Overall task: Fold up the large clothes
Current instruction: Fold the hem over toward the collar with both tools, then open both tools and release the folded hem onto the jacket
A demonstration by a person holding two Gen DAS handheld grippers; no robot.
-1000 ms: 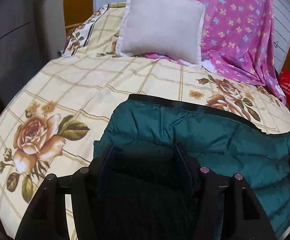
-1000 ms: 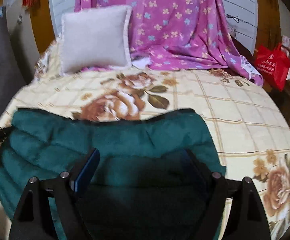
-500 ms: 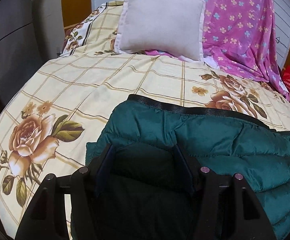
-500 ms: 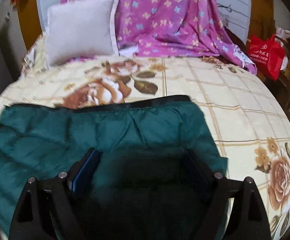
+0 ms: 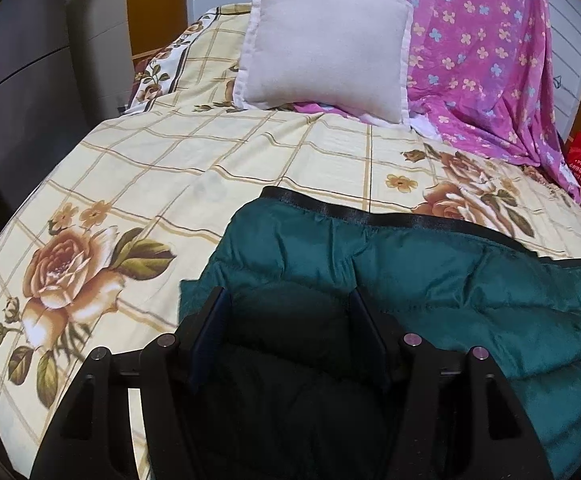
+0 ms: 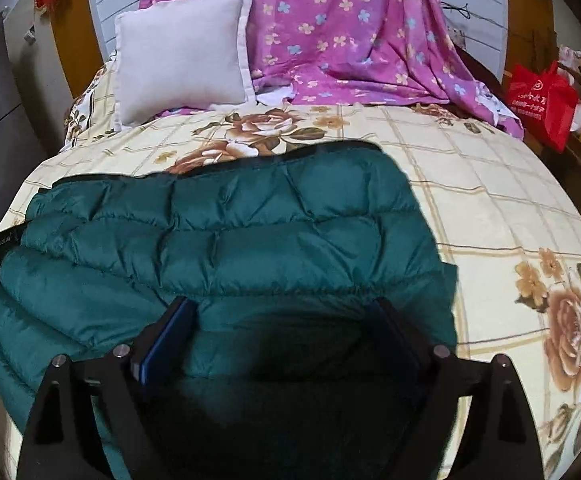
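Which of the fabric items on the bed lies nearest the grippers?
The teal quilted jacket, spread flat in the foreground; the grey pillow and pink flowered sheet sit far back at the headboard.

I see a bed under a cream checked sheet printed with roses. On it, lower centre of both views, lies my teal quilted jacket. A pale pillow and a pink flowered cloth sit at the top.
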